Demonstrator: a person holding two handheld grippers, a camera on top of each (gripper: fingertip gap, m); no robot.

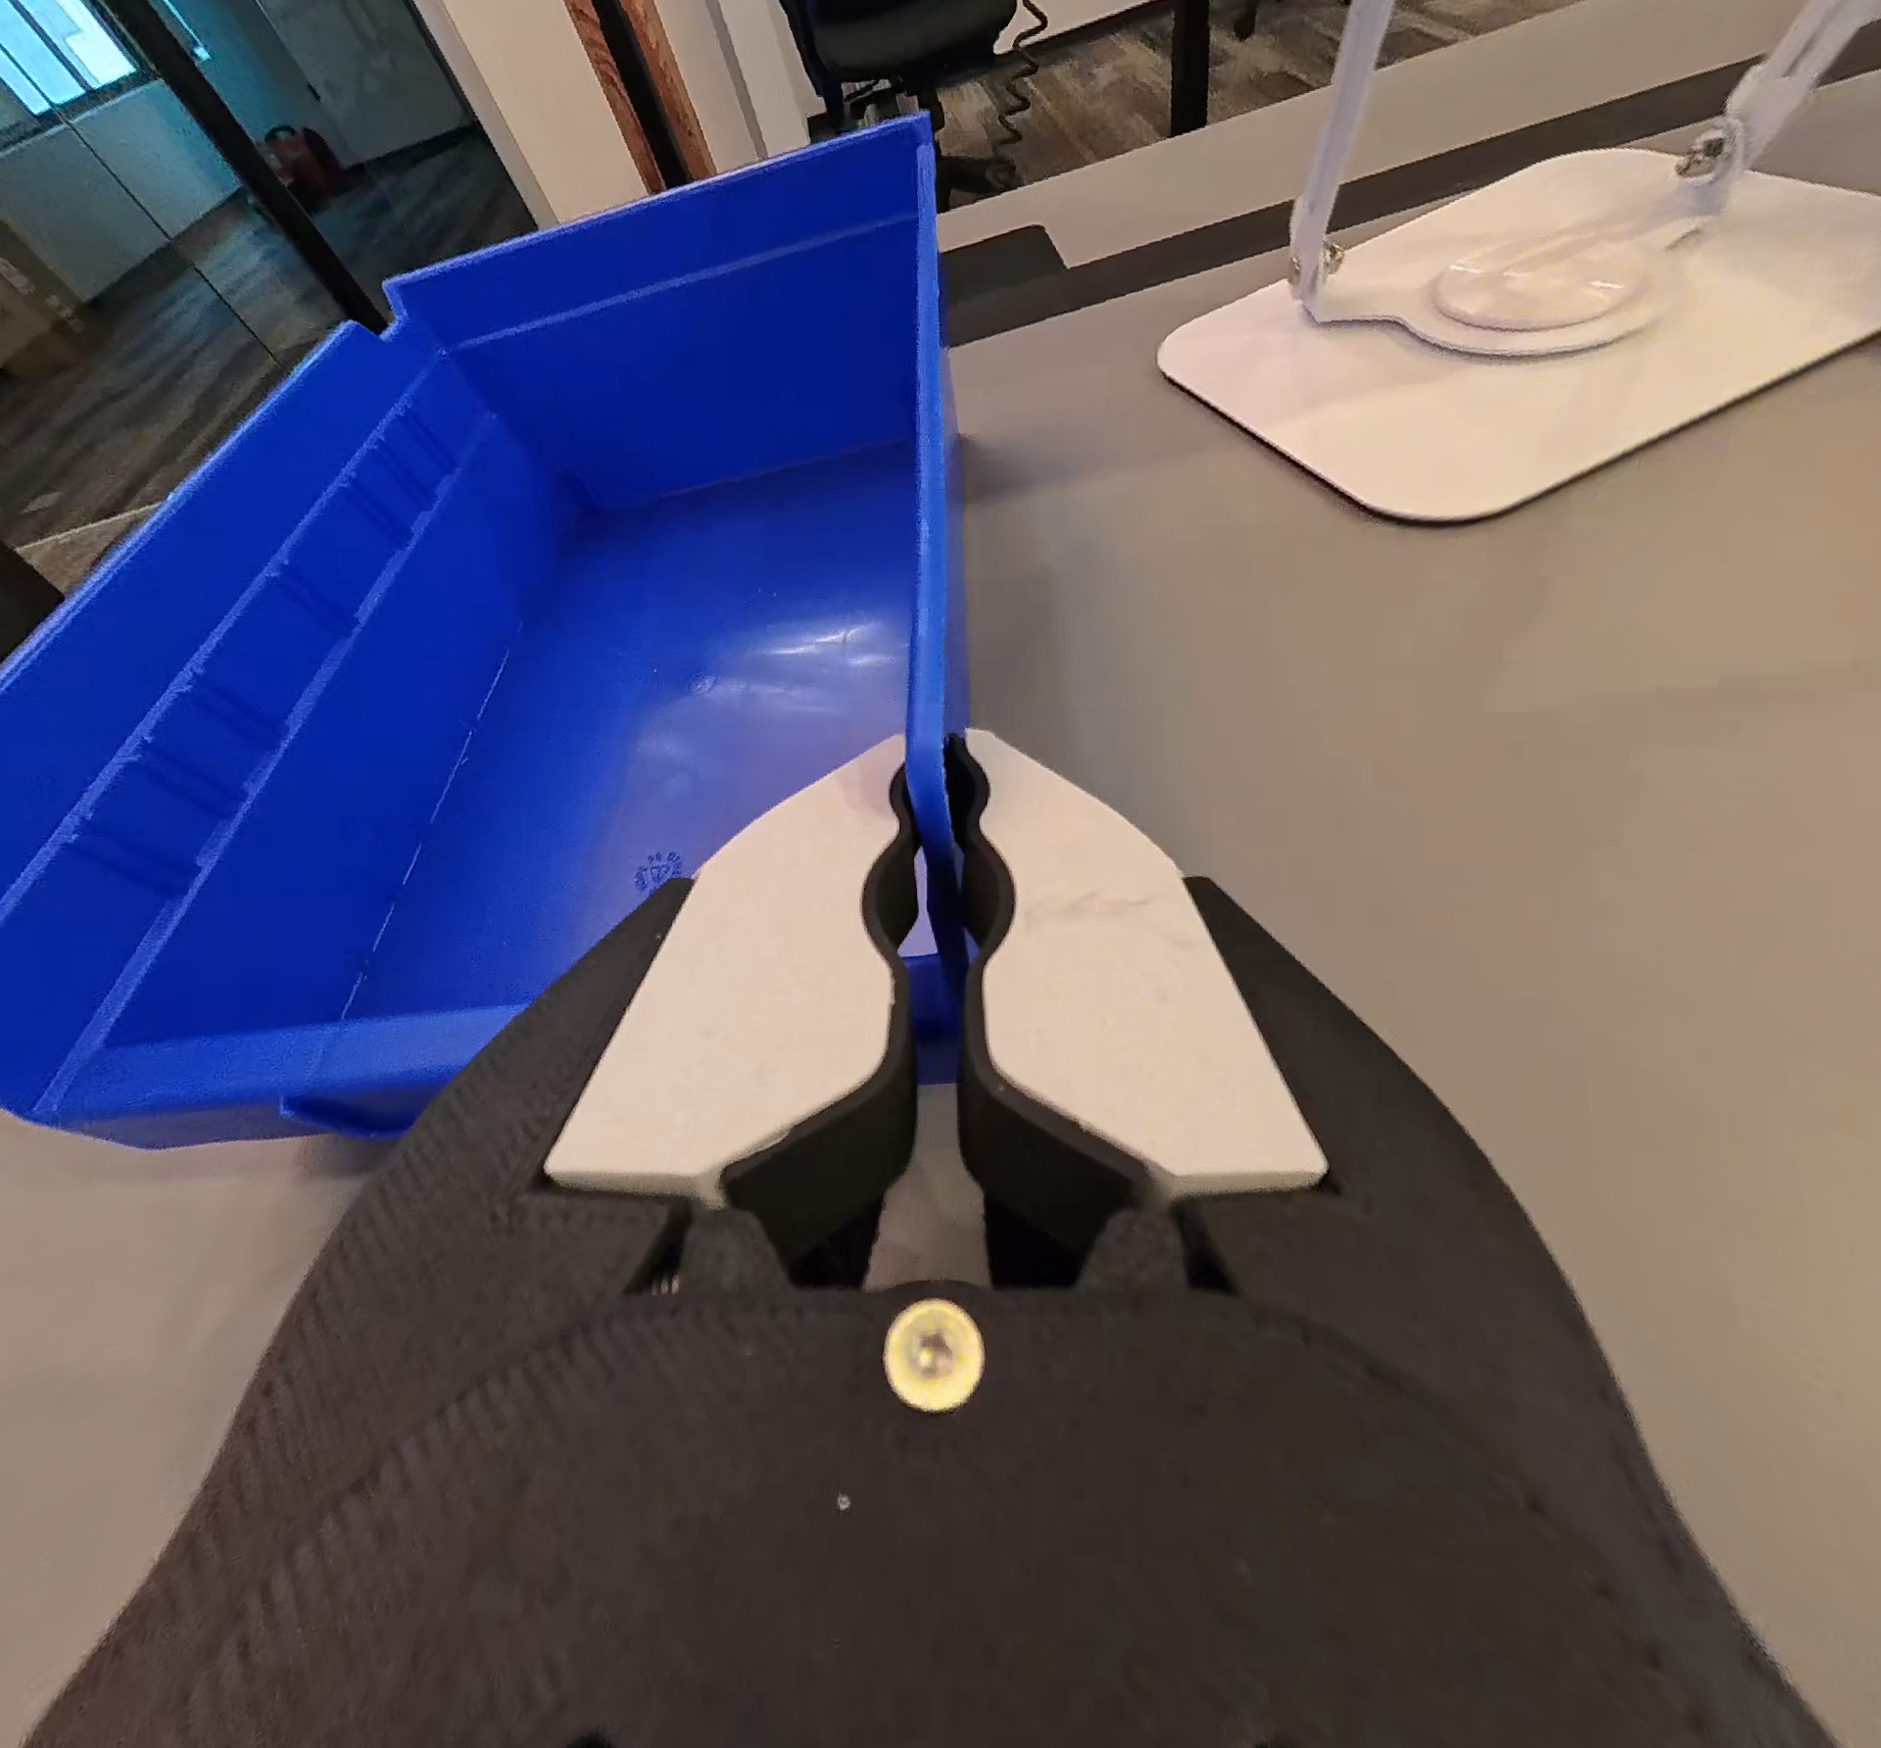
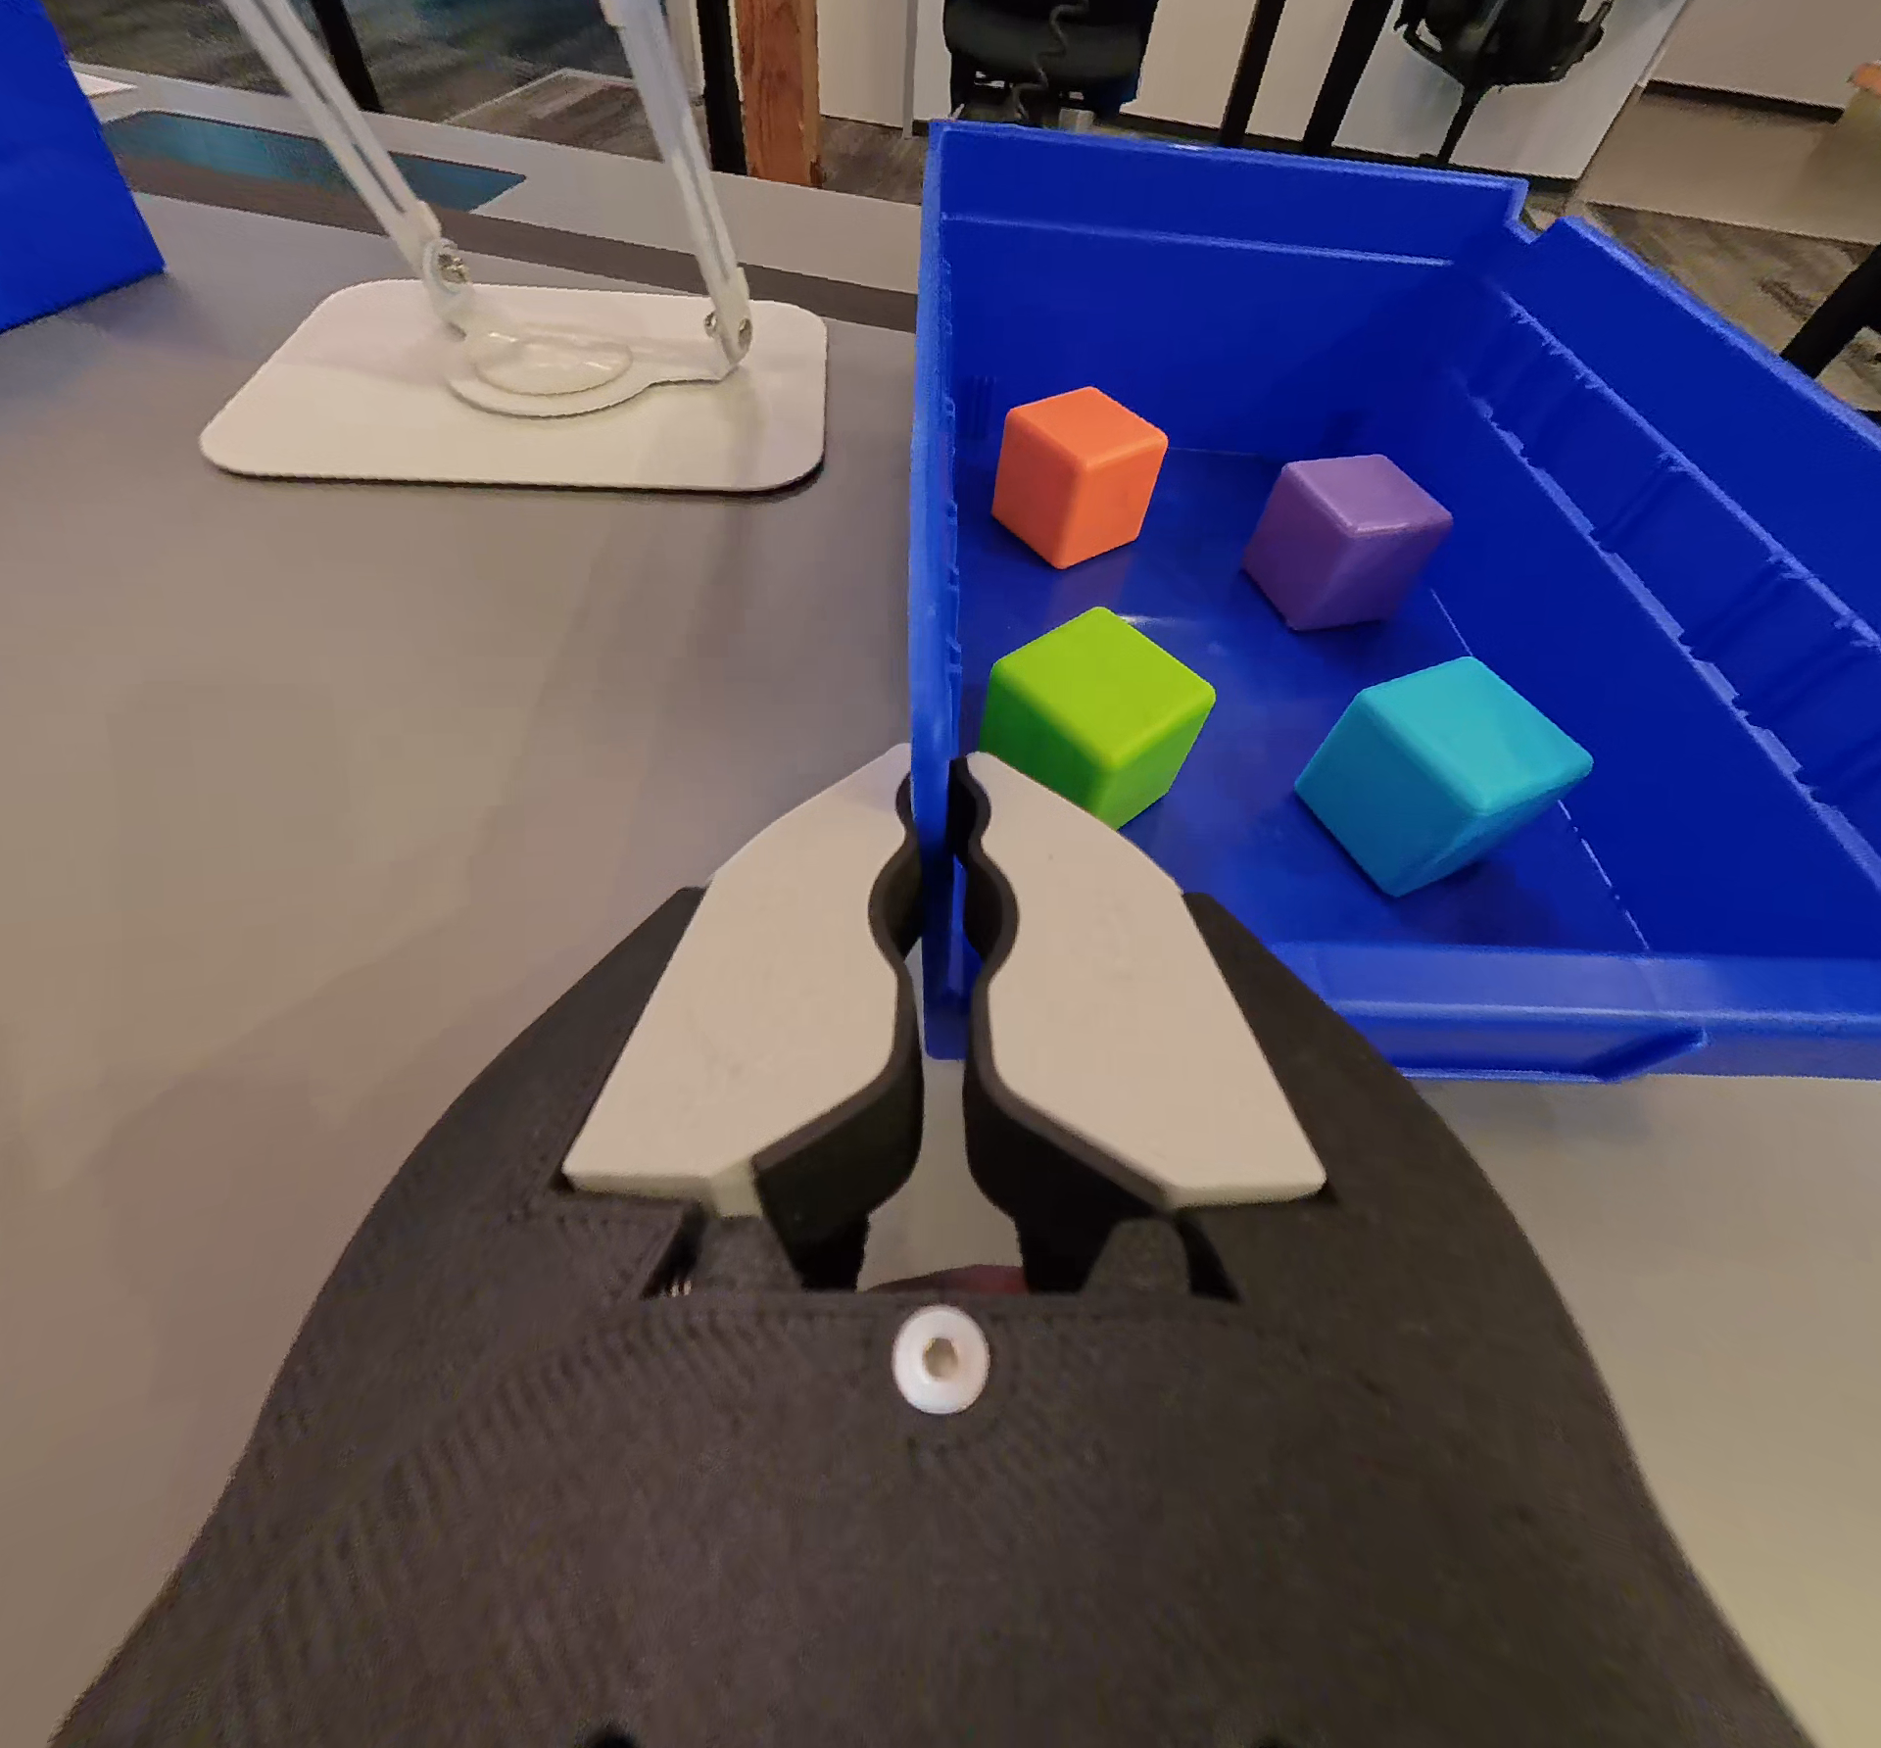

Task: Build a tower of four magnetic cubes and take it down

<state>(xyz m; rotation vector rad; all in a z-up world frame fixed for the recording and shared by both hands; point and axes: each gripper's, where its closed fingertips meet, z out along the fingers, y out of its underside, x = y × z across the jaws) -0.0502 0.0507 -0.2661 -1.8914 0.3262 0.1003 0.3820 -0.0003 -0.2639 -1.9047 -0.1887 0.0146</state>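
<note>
Left gripper (image 1: 931, 763) is clamped on the right side wall of a blue bin (image 1: 662, 396), wall pinched between both fingers, 1 inside the bin and 1 outside. No cubes show in this bin.

Right gripper (image 2: 931, 773) is pinching the left side wall of a second blue bin (image 2: 1221, 274) the same way. This one holds all 4 cubes, loose on the floor, none stacked and none touching:
- orange cube (image 2: 1079, 478), far left, near the gripped wall
- green cube (image 2: 1099, 712), near left, just beside the right finger
- purple cube (image 2: 1344, 539), far right, tilted
- teal cube (image 2: 1445, 773), near right, tilted

Both bins sit on a grey table (image 2: 458, 681). A white stand base (image 2: 529, 437) sits on the table, in view from both wrists.
</note>
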